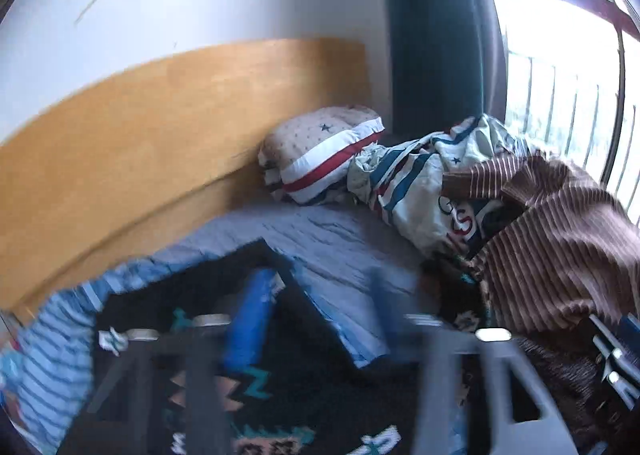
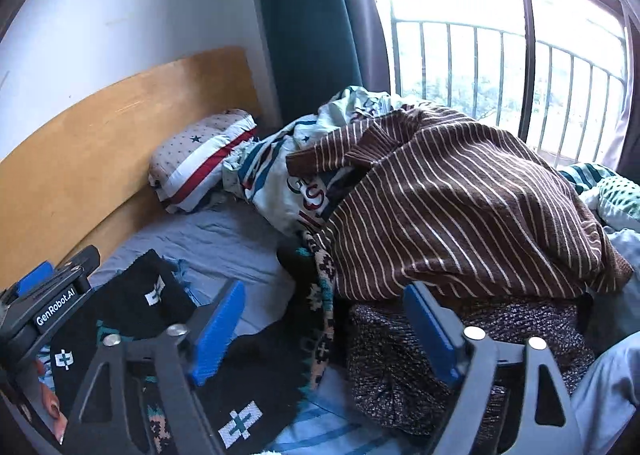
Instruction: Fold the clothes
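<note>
One brown striped sweater (image 2: 460, 207) atop pile

Wooden headboard (image 2: 120, 127), starred pillow (image 2: 200, 155) — green curtain (image 2: 304, 27), barred window (image 2: 500, 55)

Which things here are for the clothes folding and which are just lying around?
For the job: black patterned sweater; brown striped sweater on the pile; speckled dark knit.

Lying about: star pillow, crumpled duvet, wooden headboard, teal curtain.
</note>
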A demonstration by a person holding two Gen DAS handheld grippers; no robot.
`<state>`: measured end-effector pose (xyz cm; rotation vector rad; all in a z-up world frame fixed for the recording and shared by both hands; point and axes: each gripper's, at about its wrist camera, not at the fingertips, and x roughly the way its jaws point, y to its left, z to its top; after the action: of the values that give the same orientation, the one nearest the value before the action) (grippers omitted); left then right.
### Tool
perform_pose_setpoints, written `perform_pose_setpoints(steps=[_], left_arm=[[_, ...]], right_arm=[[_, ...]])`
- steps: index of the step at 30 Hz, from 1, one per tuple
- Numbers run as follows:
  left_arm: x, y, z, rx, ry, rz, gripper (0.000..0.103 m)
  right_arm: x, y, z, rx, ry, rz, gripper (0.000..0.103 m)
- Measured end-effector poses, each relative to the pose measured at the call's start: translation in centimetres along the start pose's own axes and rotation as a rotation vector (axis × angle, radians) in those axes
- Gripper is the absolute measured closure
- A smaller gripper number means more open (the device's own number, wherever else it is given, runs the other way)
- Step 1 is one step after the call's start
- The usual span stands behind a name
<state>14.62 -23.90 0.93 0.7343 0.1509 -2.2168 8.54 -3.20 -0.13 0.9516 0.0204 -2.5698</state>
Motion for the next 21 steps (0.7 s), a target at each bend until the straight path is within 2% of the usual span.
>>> perform_pose_setpoints(steps=[1, 2, 3, 5, 6, 8, 10, 14, 15, 16, 17, 19, 21], left_arm=[[0.1, -0.3, 0.0, 0.018, 0.011, 0.019, 0.097], [0.3, -0.7, 0.0, 0.035, 0.023, 0.038, 0.101], [0.3, -0.6, 0.0, 0.029, 0.027, 0.031, 0.102], [0.2, -0.4, 0.0, 0.014, 0.022, 0.007, 0.103], [0.1, -0.3, 0.0, 0.007, 0.018, -0.005, 0.103], [0.0, -0.1, 0.1, -0.007, 0.012, -0.03, 0.103], [0.0, 0.6, -0.1, -0.036, 0.024, -0.029, 0.103], [0.1, 2.2, -0.5, -0.094, 0.049, -0.026, 0.103], [0.3, 3.1, -0.7, -0.137, 0.074, -0.035, 0.103], [0.4, 3.9, -1.0, -0.165, 0.094, -0.029, 0.102], [0.5, 4.7, -1.2, -0.192, 0.112, -0.021, 0.102], [0.5, 5.7, -1.8, -0.218, 0.128, -0.012, 0.102], [0.5, 6.9, -2.6, -0.25, 0.147, -0.01, 0.101]], right_arm=[[0.0, 0.0, -0.1, -0.003, 0.009, 0.005, 0.031], [0.1, 0.0, -0.1, -0.007, 0.017, 0.011, 0.035], [0.3, 0.1, -0.3, -0.006, 0.03, 0.019, 0.038], [0.6, 0.2, -0.6, -0.001, 0.065, 0.031, 0.065], [0.9, 0.3, -0.9, 0.002, 0.088, 0.036, 0.07], [0.8, 0.8, -1.4, -0.031, 0.085, 0.023, 0.093], [0.3, 1.3, -1.8, -0.061, 0.048, 0.035, 0.102], [-0.2, 2.1, -1.6, -0.089, 0.002, 0.075, 0.102], [-0.3, 2.4, -1.5, -0.099, 0.001, 0.086, 0.1], [-0.2, 2.7, -1.4, -0.105, 0.003, 0.095, 0.094], [-0.2, 2.8, -1.2, -0.099, 0.002, 0.102, 0.056], [-0.4, 2.8, -1.2, -0.071, -0.006, 0.115, 0.013], [-1.0, 3.0, -1.2, -0.056, -0.034, 0.163, 0.013]])
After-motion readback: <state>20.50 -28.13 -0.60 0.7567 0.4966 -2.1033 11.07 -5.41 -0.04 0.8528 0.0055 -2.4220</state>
